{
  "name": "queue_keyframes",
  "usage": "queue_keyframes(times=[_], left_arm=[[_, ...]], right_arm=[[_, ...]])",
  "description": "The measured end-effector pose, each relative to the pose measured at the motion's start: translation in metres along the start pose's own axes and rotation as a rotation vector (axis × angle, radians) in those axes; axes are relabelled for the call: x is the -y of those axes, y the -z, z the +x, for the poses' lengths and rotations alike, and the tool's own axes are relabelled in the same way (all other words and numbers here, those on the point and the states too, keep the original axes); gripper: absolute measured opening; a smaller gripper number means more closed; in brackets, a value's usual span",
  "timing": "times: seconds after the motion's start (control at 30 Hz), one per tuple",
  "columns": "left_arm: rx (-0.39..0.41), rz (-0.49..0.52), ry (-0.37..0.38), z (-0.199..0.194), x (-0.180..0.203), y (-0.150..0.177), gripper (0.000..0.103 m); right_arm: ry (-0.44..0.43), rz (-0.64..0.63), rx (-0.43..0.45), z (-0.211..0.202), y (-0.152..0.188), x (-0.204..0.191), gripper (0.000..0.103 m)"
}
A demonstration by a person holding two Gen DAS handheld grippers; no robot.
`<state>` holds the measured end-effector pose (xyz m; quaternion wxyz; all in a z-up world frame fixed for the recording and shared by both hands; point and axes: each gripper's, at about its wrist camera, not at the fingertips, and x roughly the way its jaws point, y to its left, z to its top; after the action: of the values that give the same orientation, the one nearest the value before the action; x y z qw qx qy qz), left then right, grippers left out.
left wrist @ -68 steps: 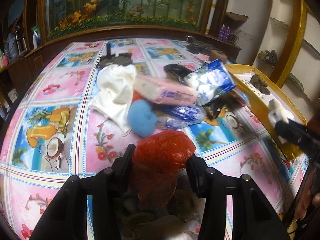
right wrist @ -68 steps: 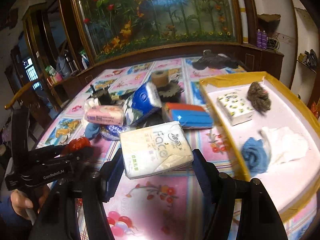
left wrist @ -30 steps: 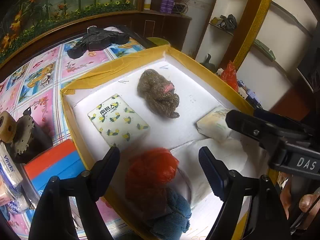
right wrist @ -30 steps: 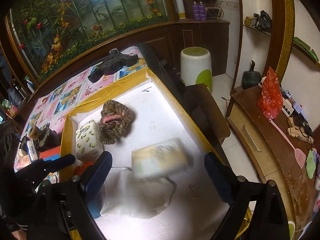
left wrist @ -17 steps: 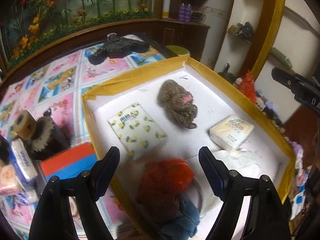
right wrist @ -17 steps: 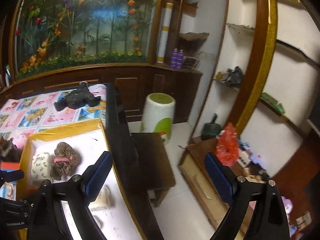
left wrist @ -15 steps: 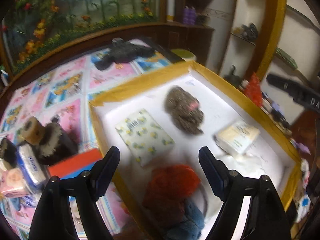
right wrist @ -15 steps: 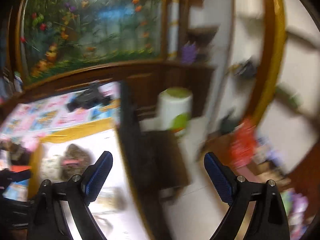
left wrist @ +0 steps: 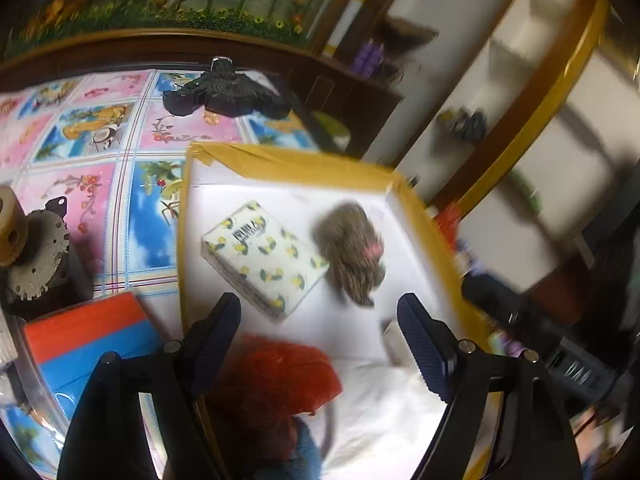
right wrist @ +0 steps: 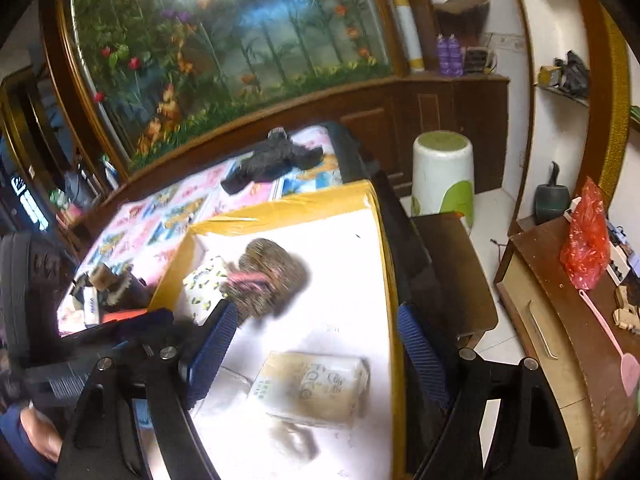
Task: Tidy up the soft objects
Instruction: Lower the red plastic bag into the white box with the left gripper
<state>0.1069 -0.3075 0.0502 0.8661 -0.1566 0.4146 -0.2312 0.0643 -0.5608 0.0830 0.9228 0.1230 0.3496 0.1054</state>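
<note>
The red plastic bag (left wrist: pixel 276 376) lay crumpled in the near corner of the yellow-rimmed tray (left wrist: pixel 182 240), resting against a blue cloth (left wrist: pixel 304 452), its outline blurred. It looked feather-light, soft and slick, likely to crush and slide; a pinch on a bunched fold would probably hold best. The left claw (left wrist: pixel 320 344) stood wide above it, holding nothing. The right claw (right wrist: pixel 316 352) was also wide and empty over the tray, where a pale tissue pack (right wrist: pixel 312 392) lay flat, squashy but boxy, easiest taken across its short sides. A lemon-print tissue pack (left wrist: pixel 264 262) and a brown furry toy (left wrist: pixel 352 256) sat just beside each other further in.
</note>
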Motion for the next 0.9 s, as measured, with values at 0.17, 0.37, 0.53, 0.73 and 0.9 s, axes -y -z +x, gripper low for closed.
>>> queue_keyframes(times=[0.17, 0.37, 0.53, 0.73, 0.9], left_arm=[[0.043, -0.044, -0.008, -0.011, -0.002, 0.007, 0.067], [0.021, 0.049, -0.074, -0.029, 0.006, 0.023, 0.055], [0.031, 0.091, -0.054, -0.061, 0.005, 0.039, 0.054], [0.056, 0.102, -0.026, -0.113, 0.005, 0.054, 0.053], [0.108, 0.103, -0.006, -0.169, 0.003, 0.055, 0.053]], right_arm=[[-0.033, 0.184, 0.088, -0.022, 0.023, 0.015, 0.086], [-0.021, 0.208, 0.164, -0.059, 0.043, -0.009, 0.086], [-0.044, 0.225, 0.223, -0.094, 0.073, -0.038, 0.086], [-0.081, 0.239, 0.275, -0.139, 0.095, -0.073, 0.086], [-0.103, 0.168, 0.316, -0.177, 0.091, -0.121, 0.086]])
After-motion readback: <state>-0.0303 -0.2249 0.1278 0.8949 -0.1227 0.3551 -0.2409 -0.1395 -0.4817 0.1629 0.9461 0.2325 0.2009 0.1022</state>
